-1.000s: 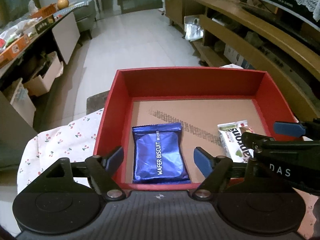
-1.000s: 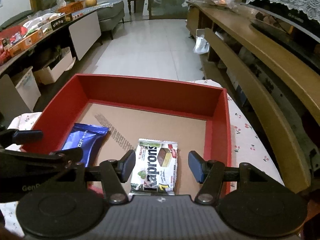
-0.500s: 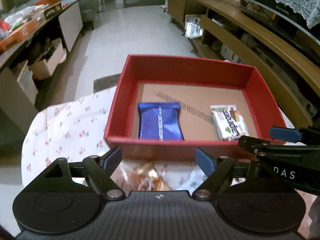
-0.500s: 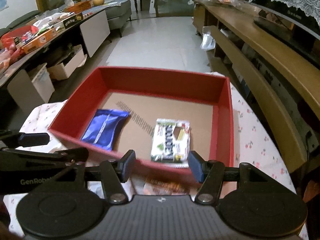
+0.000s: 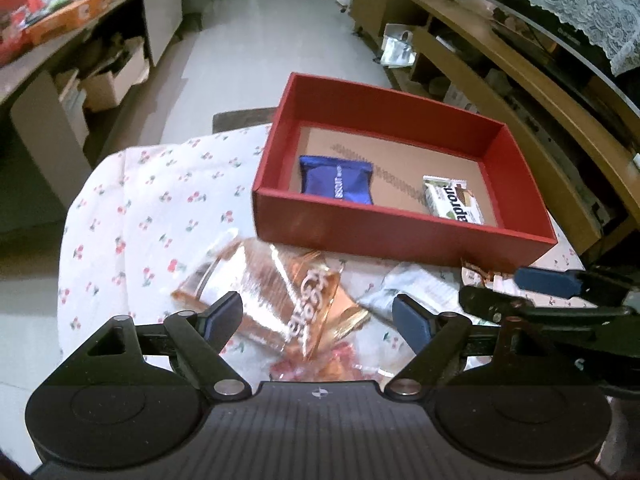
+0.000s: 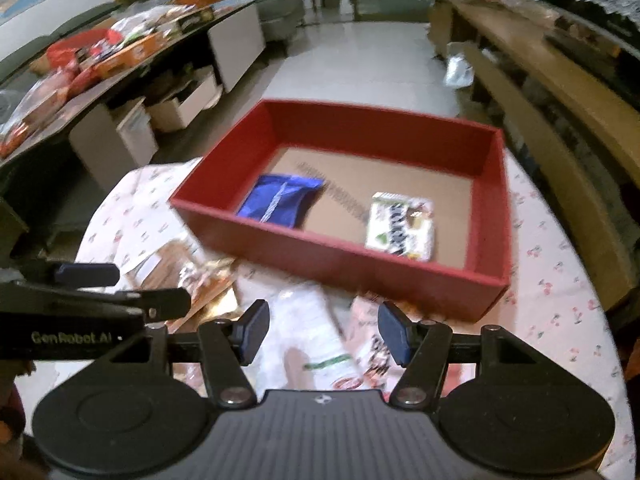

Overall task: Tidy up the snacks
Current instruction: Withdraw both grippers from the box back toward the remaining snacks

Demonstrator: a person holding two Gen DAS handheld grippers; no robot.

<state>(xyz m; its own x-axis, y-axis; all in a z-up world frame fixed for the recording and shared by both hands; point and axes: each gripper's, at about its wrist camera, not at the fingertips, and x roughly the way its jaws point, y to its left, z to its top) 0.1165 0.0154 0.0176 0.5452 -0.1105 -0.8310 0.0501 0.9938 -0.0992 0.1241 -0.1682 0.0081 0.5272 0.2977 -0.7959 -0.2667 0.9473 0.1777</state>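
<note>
A red box (image 5: 384, 236) (image 6: 340, 256) sits on the cherry-print tablecloth. Inside lie a blue wafer packet (image 5: 336, 180) (image 6: 280, 200) and a white Kaprons packet (image 5: 452, 200) (image 6: 400, 224). Loose snacks lie in front of the box: a clear orange packet (image 5: 280, 296) under my left gripper (image 5: 318, 316), and a white packet (image 6: 312, 328) and a pink-white packet (image 6: 368, 344) under my right gripper (image 6: 320, 330). Both grippers are open and empty, held above the loose snacks. The right gripper also shows in the left wrist view (image 5: 516, 292).
The tablecloth (image 5: 132, 208) covers a small round table. A long wooden shelf unit (image 5: 540, 92) runs along the right. A cluttered counter with boxes (image 6: 100, 56) stands at the left. Open tiled floor (image 5: 272, 40) lies beyond the box.
Both grippers have pulled back from over the box towards the near side of the table. The loose snacks in front of the box have come into view.
</note>
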